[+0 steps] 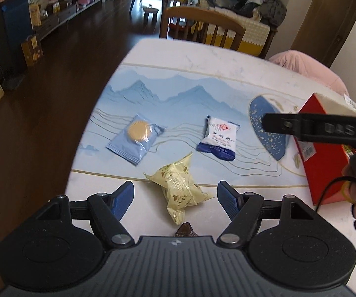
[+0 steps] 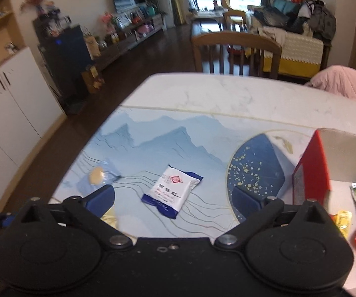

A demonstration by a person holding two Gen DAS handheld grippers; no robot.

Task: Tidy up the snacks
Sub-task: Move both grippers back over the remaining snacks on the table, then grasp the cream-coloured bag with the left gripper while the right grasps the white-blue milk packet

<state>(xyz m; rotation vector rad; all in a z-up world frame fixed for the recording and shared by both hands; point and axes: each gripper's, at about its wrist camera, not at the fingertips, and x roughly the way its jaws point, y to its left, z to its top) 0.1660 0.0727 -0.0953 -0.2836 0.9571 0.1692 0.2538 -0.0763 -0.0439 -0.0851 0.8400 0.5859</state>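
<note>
Plainly, the left claw [image 1: 175,198] is released, its blue pads [image 1: 123,199] standing either side of the cream packet [image 1: 178,190] without pressing on it; the right claw [image 2: 175,200] is released too, spread wide, nothing between its jaws, with the white pouch [image 2: 171,190] lying on the desk [image 2: 227,94] ahead of it. Three loose snacks lie on the patterned mat: the cream packet nearest the left claw, the white pouch further out and to the right, and the blue packet [image 1: 136,141] with a round yellow biscuit to the left, each apart from the others; a brown wrapper tip [image 1: 185,231] peeks out just under the left claw's body. The red box [image 1: 324,153] stands at the desk's right side, and the right wrist view shows other wrappers already lying in it. All of these look light, thin and crinkly; film of this kind is probably slippery and gives under pressure, and the biscuit inside the blue packet is likely brittle. I would take the cream packet across its puffed middle, gently, since the twisted ends would slide out; the white pouch is flat, so pinching a sealed edge or its narrow width seems safer than pressing down; the blue packet by its crimped seam, clear of the biscuit.
</note>
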